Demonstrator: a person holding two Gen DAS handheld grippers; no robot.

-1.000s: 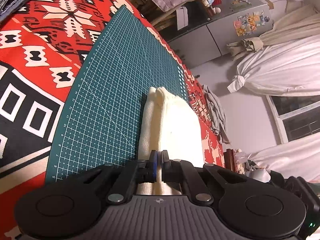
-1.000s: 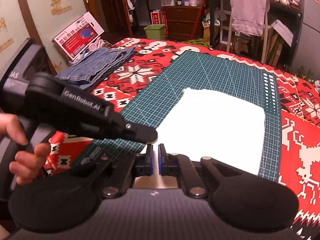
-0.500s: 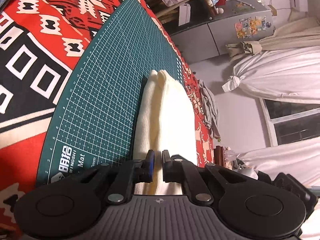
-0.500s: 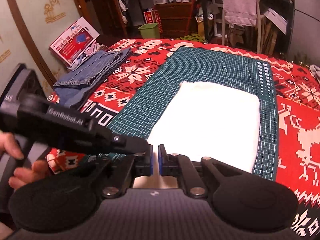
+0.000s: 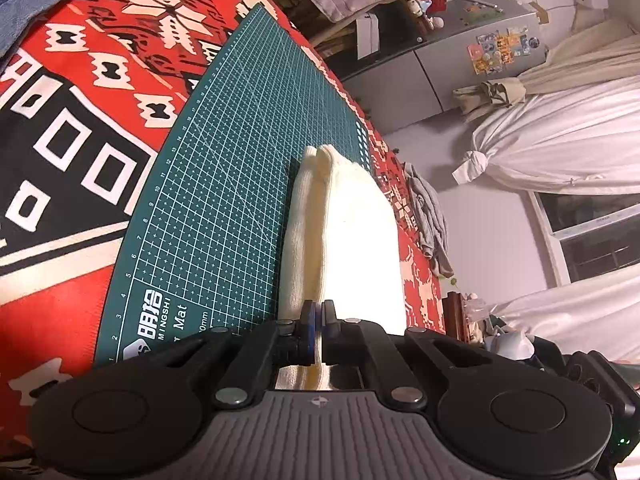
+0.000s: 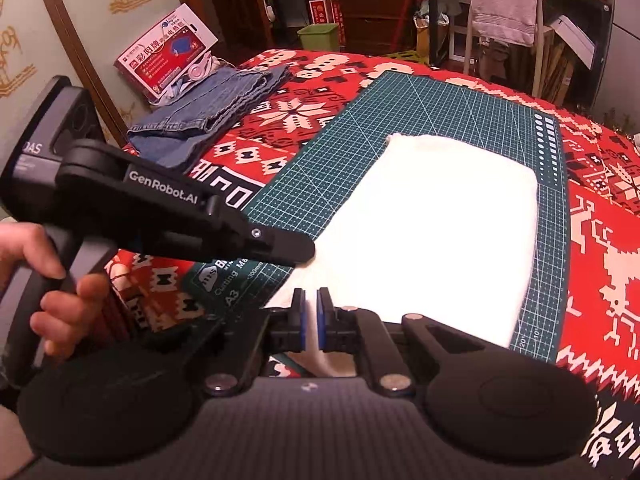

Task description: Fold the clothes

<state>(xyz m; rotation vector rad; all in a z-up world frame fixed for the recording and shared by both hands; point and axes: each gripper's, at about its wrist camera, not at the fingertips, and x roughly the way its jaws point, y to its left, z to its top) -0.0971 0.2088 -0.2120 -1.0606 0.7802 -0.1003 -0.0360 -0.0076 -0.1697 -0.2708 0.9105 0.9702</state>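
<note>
A folded cream garment (image 5: 348, 232) lies on the green cutting mat (image 5: 224, 168), several layers showing along its left edge. My left gripper (image 5: 318, 313) is shut on its near edge, with cloth running back between the fingers. In the right wrist view the cream garment (image 6: 432, 232) is a bright rectangle on the mat (image 6: 432, 108), its near edge hanging past the mat's front. My right gripper (image 6: 310, 307) is shut on that near edge. The left gripper (image 6: 300, 249) reaches in from the left, its tip on the garment's near left corner, held by a hand (image 6: 48, 292).
The mat sits on a red patterned cloth (image 6: 600, 240). Folded blue jeans (image 6: 208, 116) lie at the far left beside a printed box (image 6: 166, 54). A grey garment (image 5: 430, 216) lies past the mat's right side. A chair with a towel (image 6: 502, 0) stands behind.
Both grippers have drawn back toward the mat's near edge with the garment still pinched. The mat's printed corner label has come into view and the garment's near edge now overhangs the mat.
</note>
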